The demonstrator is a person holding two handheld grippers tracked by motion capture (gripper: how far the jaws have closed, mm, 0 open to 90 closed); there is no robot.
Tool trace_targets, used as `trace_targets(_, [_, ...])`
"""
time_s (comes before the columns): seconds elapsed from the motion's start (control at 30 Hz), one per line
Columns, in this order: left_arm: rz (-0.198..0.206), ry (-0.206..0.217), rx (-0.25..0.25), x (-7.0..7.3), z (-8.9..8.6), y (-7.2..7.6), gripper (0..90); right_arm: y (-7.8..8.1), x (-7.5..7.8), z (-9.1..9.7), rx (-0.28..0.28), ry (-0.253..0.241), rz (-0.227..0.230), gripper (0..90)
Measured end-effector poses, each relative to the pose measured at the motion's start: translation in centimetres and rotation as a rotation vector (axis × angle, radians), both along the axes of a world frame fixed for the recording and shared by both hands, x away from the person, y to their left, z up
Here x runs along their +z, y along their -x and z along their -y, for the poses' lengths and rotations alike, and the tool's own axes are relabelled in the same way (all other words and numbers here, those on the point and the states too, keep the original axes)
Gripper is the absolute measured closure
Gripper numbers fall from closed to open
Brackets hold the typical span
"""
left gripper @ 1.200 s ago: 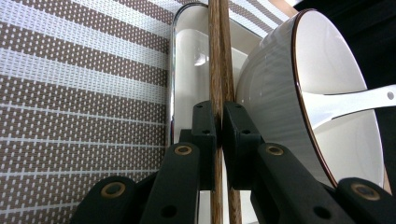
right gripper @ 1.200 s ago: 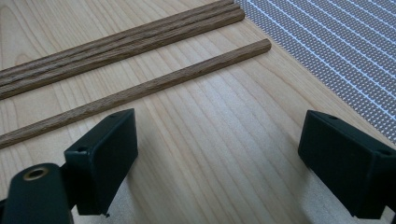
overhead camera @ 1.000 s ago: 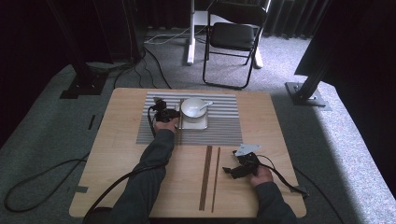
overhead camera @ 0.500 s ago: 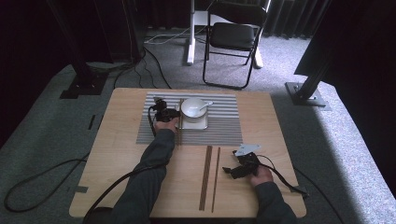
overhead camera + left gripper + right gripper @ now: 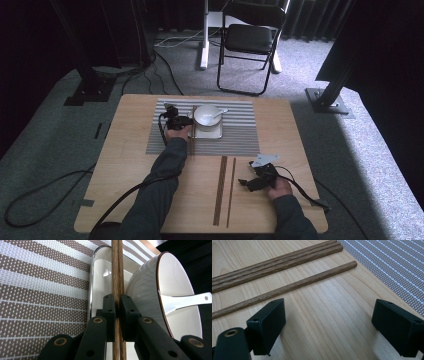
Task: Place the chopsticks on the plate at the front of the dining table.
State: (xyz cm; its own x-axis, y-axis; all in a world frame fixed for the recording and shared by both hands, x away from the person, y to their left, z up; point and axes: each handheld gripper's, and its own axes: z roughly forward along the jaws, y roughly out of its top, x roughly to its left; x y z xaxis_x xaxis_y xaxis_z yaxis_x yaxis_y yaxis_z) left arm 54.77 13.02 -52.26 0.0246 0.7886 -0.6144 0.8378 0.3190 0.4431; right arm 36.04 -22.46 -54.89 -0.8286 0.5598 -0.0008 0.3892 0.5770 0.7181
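My left gripper point(image 5: 117, 308) clenches a pair of chopsticks point(image 5: 116, 270), holding them just left of the bowl point(image 5: 207, 115) on the striped mat point(image 5: 235, 137). My right gripper point(image 5: 328, 327) rests released, well below the bowl.

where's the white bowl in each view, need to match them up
High view: the white bowl sits on a tray at the top middle of the striped placemat.
Left gripper view: it fills the right side, tipped on edge as the camera is turned, a white spoon inside it.
Right gripper view: the bowl is not in it.
Shared landmark: the striped placemat.
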Motion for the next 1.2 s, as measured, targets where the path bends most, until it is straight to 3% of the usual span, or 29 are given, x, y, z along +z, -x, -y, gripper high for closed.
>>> trace_targets(0.97, [0.002, 0.017, 0.003, 0.0, 0.1, 0.1, 81.8, 0.0, 0.0, 0.0, 0.000, 0.000, 0.000, 11.3])
trace_targets(1.2, [0.045, -0.002, -0.011, 1.3, -0.3, 0.6, 78.7, 0.0, 0.0, 0.0, 0.000, 0.000, 0.000, 11.3])
